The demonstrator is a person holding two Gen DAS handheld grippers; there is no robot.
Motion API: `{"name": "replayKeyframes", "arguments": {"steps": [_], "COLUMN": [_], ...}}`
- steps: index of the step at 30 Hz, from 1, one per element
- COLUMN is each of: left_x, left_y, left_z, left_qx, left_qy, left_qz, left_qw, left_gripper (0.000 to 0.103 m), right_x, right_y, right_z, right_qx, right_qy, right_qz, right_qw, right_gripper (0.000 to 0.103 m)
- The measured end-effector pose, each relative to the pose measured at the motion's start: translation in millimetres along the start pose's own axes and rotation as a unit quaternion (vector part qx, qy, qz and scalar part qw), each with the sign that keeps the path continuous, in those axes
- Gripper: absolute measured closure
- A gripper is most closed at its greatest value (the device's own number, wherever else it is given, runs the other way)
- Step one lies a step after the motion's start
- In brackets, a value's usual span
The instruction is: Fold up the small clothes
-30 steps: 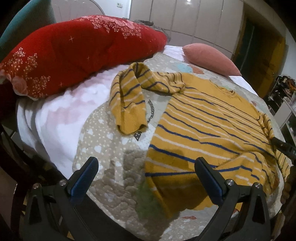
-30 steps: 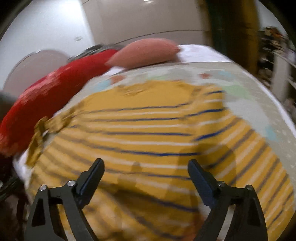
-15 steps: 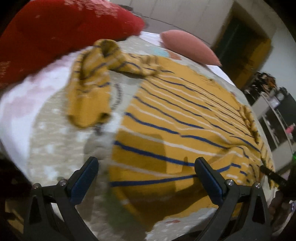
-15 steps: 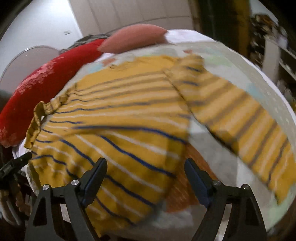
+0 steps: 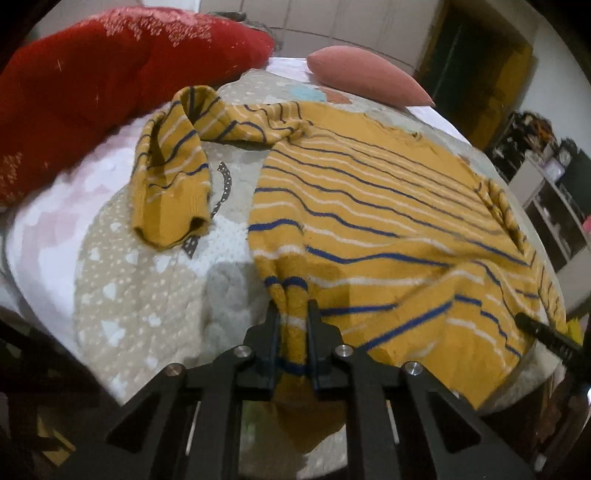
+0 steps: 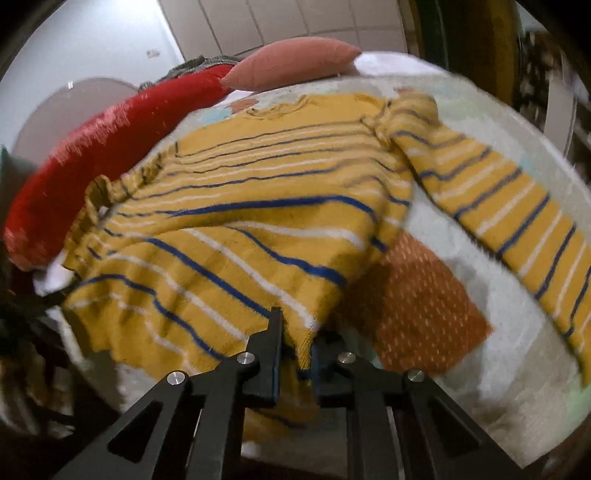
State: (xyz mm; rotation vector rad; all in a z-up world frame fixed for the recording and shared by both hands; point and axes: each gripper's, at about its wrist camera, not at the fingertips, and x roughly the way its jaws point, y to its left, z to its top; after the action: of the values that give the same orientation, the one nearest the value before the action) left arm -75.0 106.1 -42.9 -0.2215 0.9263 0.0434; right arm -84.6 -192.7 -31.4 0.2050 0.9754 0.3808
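Gripping the near hem of a yellow striped sweater, the left claw is seen with its jaws closed almost together, a bunched fold of knit pinched between them at the hem's left corner. The right claw is likewise closed on the hem's opposite corner, the fabric being held up off the quilt there. In the left wrist view, part of the right claw is glimpsed at the far right edge of the hem. The sweater is spread across the patterned quilt on a bed, its hem toward the cameras and its neckline away from them. An orange dotted patch of the quilt is exposed beside the raised right corner. One sleeve is bent back on itself to the left of the body, its cuff resting on the quilt; the other sleeve is stretched out to the right, lying flat. Beyond the sweater, a large red cushion is seen along the left side of the bed, and a pink pillow is set at the far end. Pale cupboard doors are visible behind.
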Motion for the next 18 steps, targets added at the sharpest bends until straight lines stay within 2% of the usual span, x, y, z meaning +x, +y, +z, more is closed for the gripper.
{"name": "replayKeyframes", "arguments": {"steps": [1, 2, 7, 9, 10, 11, 13, 14, 16, 17, 18], "left_x": [-8, -15, -32, -38, -41, -45, -54, -59, -66, -68, -72], "left_y": [-2, -3, 12, 23, 28, 32, 36, 37, 33, 30, 26], "left_z": [-5, -11, -37, -42, -43, -42, -39, -36, -31, -29, -27], "left_qx": [0.005, 0.008, -0.011, -0.025, -0.032, -0.038, -0.048, -0.05, -0.05, -0.048, -0.046], "left_qy": [0.001, 0.002, 0.004, 0.001, -0.004, -0.01, -0.03, -0.039, -0.057, -0.064, -0.076], "left_qz": [0.005, 0.011, 0.028, 0.032, 0.034, 0.036, 0.041, 0.042, 0.041, 0.041, 0.045], "left_qw": [1.0, 0.9999, 0.9995, 0.9992, 0.9989, 0.9986, 0.9975, 0.9971, 0.9963, 0.9959, 0.995], "left_gripper": [0.092, 0.1, 0.1, 0.093, 0.084, 0.07, 0.051, 0.046, 0.04, 0.032, 0.029], "right_x": [-3, -7, -21, -24, -26, -29, -35, -38, -42, -45, -46], "right_y": [-2, -4, -13, -19, -21, -25, -35, -39, -52, -58, -62], "right_z": [-2, -6, -31, -40, -42, -44, -43, -41, -39, -38, -36], "right_qx": [0.002, 0.003, 0.01, 0.015, 0.02, 0.028, 0.049, 0.06, 0.088, 0.099, 0.109], "right_qy": [0.003, 0.007, 0.031, 0.035, 0.033, 0.028, 0.015, 0.01, -0.003, -0.007, -0.012], "right_qz": [0.005, 0.008, 0.024, 0.029, 0.031, 0.032, 0.031, 0.031, 0.024, 0.019, 0.013], "right_qw": [1.0, 1.0, 0.999, 0.999, 0.999, 0.999, 0.998, 0.998, 0.996, 0.995, 0.994], "right_gripper": [0.091, 0.091, 0.091, 0.09, 0.09, 0.089, 0.088, 0.086, 0.072, 0.059, 0.052]}}
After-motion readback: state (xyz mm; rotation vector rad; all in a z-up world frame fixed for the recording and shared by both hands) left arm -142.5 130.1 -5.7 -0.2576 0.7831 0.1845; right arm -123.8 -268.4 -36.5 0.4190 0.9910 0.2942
